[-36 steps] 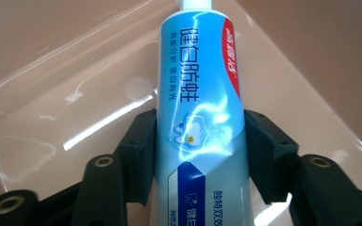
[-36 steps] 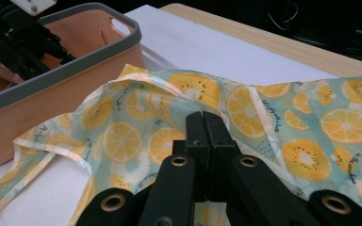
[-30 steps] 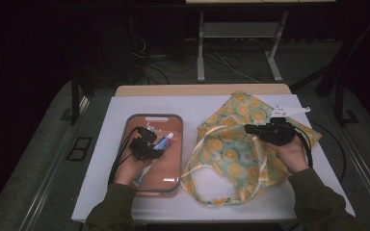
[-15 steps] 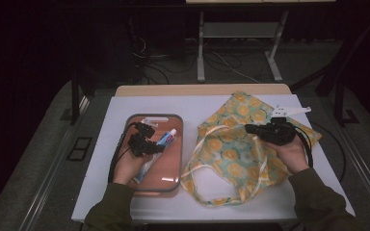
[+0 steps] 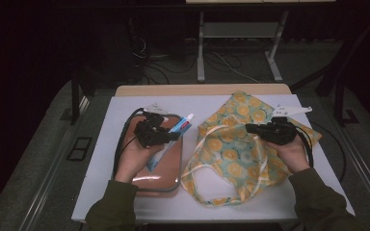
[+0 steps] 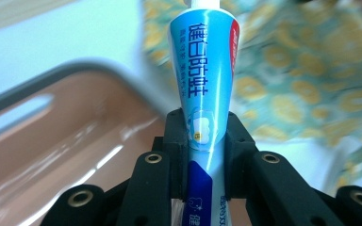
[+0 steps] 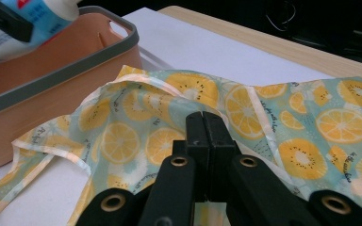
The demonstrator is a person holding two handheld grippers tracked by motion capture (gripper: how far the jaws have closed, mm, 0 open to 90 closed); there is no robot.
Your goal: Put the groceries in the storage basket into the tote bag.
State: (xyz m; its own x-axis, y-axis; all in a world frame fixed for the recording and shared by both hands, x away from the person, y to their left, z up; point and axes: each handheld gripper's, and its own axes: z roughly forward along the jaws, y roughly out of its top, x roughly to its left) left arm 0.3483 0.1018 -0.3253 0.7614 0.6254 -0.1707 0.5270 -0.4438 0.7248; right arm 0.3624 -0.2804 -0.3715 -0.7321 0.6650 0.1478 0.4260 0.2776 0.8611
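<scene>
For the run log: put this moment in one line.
left gripper: shut on tube, over tray | right gripper: shut on bag

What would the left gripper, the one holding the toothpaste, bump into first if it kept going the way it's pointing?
Probably the fruit-print bag. The left gripper points its toothpaste tube past the tray's rim toward that fabric, though the depth is hard to judge.

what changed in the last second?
The left gripper, shut on the toothpaste tube, has lifted it out of the tray and swung its cap end toward the bag. The right gripper stayed clamped on the bag's fabric; bag and tray haven't moved.
</scene>
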